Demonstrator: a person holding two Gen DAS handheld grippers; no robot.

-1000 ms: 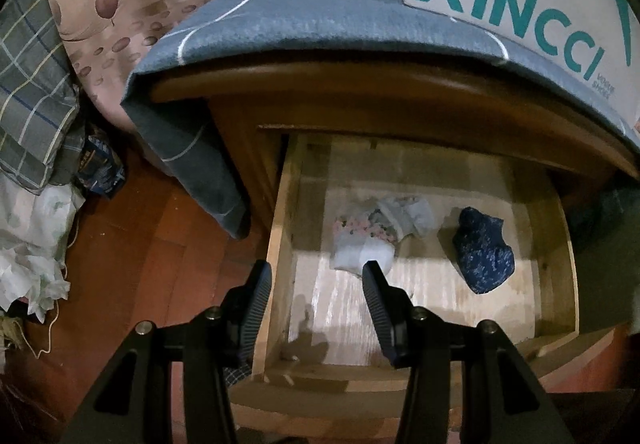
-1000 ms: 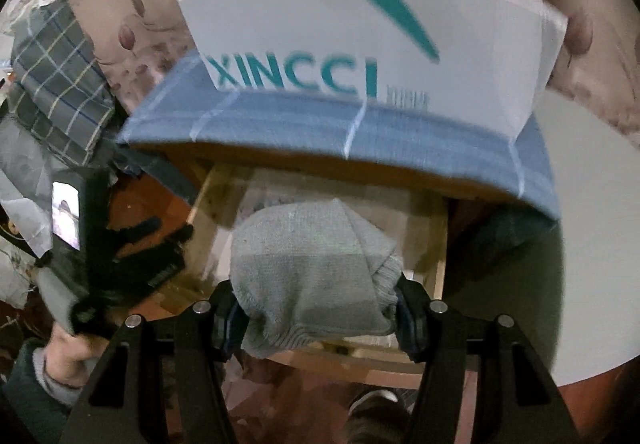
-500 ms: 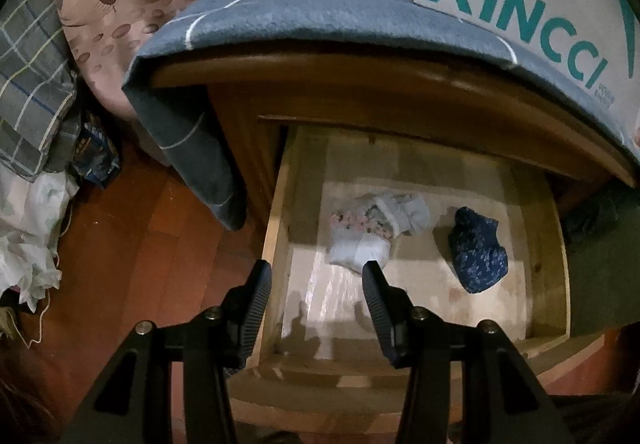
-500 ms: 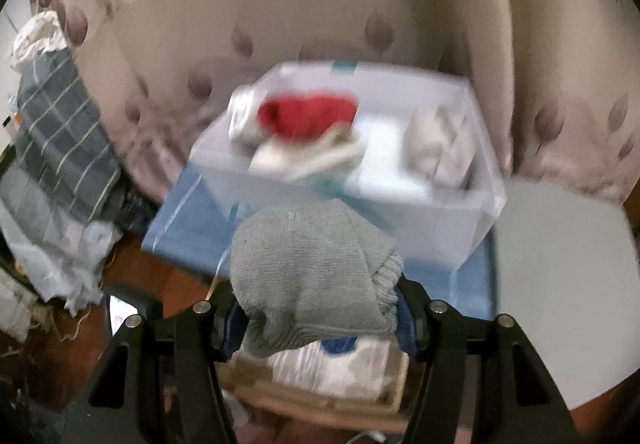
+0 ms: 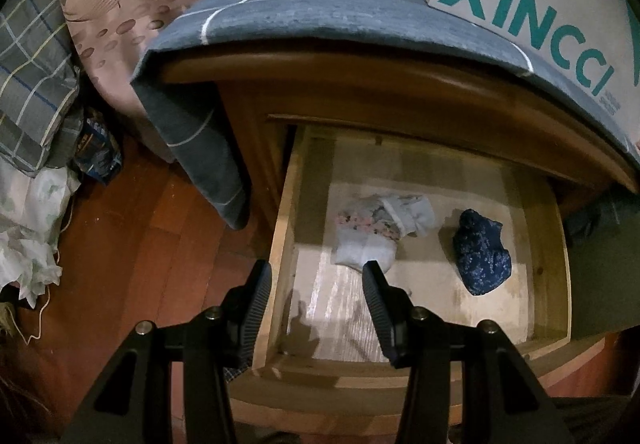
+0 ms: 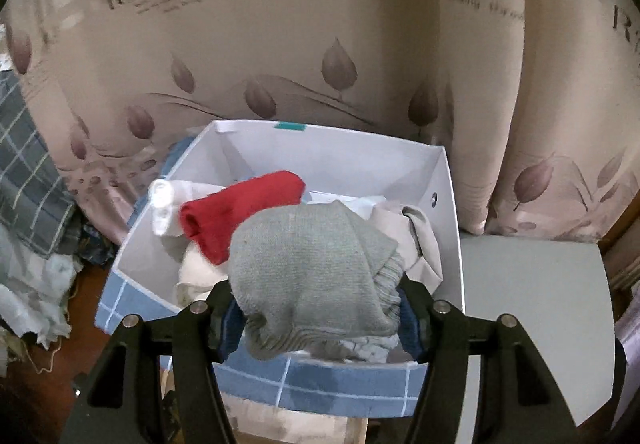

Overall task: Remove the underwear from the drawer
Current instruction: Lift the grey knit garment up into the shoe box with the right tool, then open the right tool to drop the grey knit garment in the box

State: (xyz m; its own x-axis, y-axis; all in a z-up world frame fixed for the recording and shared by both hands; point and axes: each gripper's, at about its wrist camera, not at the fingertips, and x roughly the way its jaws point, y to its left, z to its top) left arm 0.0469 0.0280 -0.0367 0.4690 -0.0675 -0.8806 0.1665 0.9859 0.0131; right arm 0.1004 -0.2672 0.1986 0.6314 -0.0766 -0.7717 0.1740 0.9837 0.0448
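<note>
Behind everything, a beige curtain (image 6: 280,43) printed with mauve leaves fills the background of the right wrist view. Below it the wooden nightstand (image 5: 380,83) carries a blue checked cloth (image 5: 320,7) over its top, one corner of the cloth hanging down the left side. On that cloth stands a white box (image 6: 448,211) lettered XINCCI in teal, open at the top and heaped with clothes, among them a red roll (image 6: 240,211) and pale folded pieces. The nightstand's drawer (image 5: 280,244) is pulled out, its pale bottom mostly bare. Two pieces of underwear lie in it, well apart from each other: a light floral bundle (image 5: 380,228) near the middle and a dark blue patterned one (image 5: 482,260) toward the right. A pile of checked and white fabric (image 5: 28,83) sits on the red-brown floor at the left.

The right gripper (image 6: 320,316) hangs above the front part of the box with a grey knitted piece of underwear (image 6: 312,272) bunched between its fingers; the jaws are opening, though the fabric still fills the gap and touches both pads. The left gripper (image 5: 316,308) hovers over the drawer's front left corner, jaws partly apart and empty, one finger outside the drawer's left wall and the other above its floor, close to the floral bundle.
</note>
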